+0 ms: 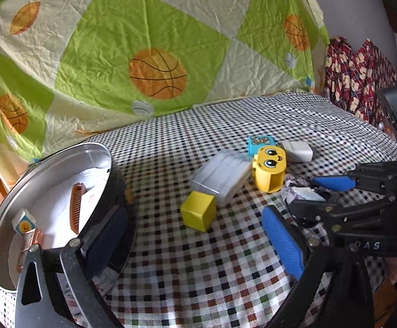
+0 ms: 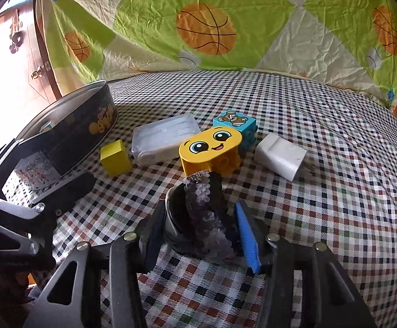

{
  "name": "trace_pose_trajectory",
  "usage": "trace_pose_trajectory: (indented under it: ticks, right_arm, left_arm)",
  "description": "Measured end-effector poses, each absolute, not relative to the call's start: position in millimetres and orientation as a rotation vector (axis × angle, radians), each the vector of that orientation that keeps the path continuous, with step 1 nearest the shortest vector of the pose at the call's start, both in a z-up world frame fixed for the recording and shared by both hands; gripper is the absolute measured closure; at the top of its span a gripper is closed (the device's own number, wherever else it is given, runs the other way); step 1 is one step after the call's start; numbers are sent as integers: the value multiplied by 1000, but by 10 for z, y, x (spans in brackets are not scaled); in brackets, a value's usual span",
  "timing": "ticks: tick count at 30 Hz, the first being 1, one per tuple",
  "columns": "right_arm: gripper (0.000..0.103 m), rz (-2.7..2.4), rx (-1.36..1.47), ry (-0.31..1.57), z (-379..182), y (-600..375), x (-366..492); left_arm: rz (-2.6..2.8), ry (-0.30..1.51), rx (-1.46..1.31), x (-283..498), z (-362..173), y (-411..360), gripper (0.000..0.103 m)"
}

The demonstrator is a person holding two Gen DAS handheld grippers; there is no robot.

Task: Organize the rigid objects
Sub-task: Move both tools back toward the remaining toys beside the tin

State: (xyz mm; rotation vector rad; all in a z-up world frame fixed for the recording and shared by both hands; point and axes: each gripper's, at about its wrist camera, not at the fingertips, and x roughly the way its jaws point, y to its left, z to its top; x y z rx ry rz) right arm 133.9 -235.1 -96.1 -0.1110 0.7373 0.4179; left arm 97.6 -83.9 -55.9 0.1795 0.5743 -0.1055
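Note:
My right gripper (image 2: 201, 235) is shut on a round sequined compact (image 2: 206, 218) and holds it just above the checked cloth; it also shows in the left wrist view (image 1: 305, 194). My left gripper (image 1: 195, 243) is open, with its left finger (image 1: 102, 243) against the wall of the round tin (image 1: 61, 158). In front lie a yellow cube (image 1: 198, 214), a clear plastic case (image 1: 223, 176), a yellow smiley block (image 1: 269, 168), a blue bear block (image 1: 261, 142) and a white charger (image 1: 298, 150). The tin holds a brown comb (image 1: 76, 207), a sun cube (image 1: 23, 222) and a copper-coloured piece (image 1: 30, 243).
The checked tablecloth (image 2: 321, 191) covers the table, and a green basketball-print sheet (image 1: 149, 43) hangs behind it. Red patterned fabric (image 1: 357, 76) sits at the far right. A wooden door (image 2: 26, 63) stands at the left.

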Motion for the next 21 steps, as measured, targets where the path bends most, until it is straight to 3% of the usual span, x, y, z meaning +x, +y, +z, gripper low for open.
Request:
trace_pose_trajectory:
  ticks: [11,15,21]
  right_arm:
    - [54,375,-39,668,-889,-2494,1271]
    - [54,329,-21,656,-861,-2524,1322]
    - [54,301,-6,654,-873,-2564,1395]
  left_arm:
    - [-142,608,234,1171,-580,-1022,5]
    - [-185,661,227,1249,-623,-1037,12]
    - [-227,729,144,1346,-677,-937,30]
